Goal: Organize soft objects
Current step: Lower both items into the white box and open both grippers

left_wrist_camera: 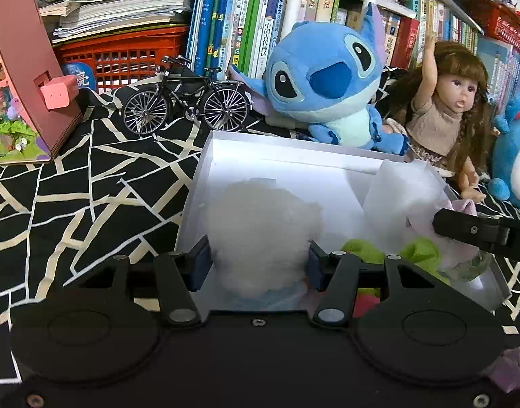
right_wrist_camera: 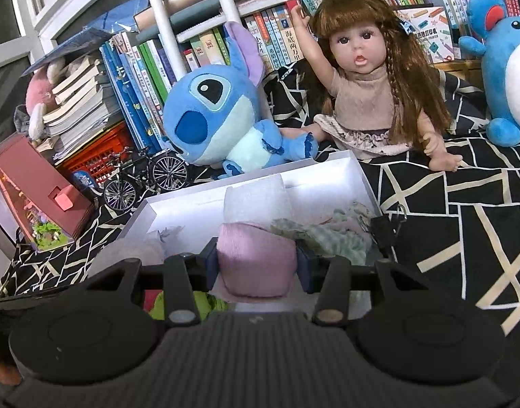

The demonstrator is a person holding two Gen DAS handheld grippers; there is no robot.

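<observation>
A white fluffy wad (left_wrist_camera: 260, 231) sits between the blue pads of my left gripper (left_wrist_camera: 258, 267), which is shut on it above the white box (left_wrist_camera: 294, 146). In the right wrist view, my right gripper (right_wrist_camera: 258, 267) is shut on a pink knitted soft piece (right_wrist_camera: 256, 261) over the same white box (right_wrist_camera: 331, 163). Inside the box lie a white foam roll (right_wrist_camera: 256, 200), a pale green cloth (right_wrist_camera: 331, 234) and green soft bits (left_wrist_camera: 419, 250). The right gripper's black finger (left_wrist_camera: 477, 229) shows at the right of the left wrist view.
A blue plush (left_wrist_camera: 328, 78), a doll (left_wrist_camera: 443, 112) and a second blue plush (left_wrist_camera: 513, 149) sit behind the box before shelves of books. A model bicycle (left_wrist_camera: 188, 98), a red crate (left_wrist_camera: 124, 54) and a pink wooden stand (left_wrist_camera: 32, 74) are at the left. A black binder clip (right_wrist_camera: 385, 227) sits at the box's right edge.
</observation>
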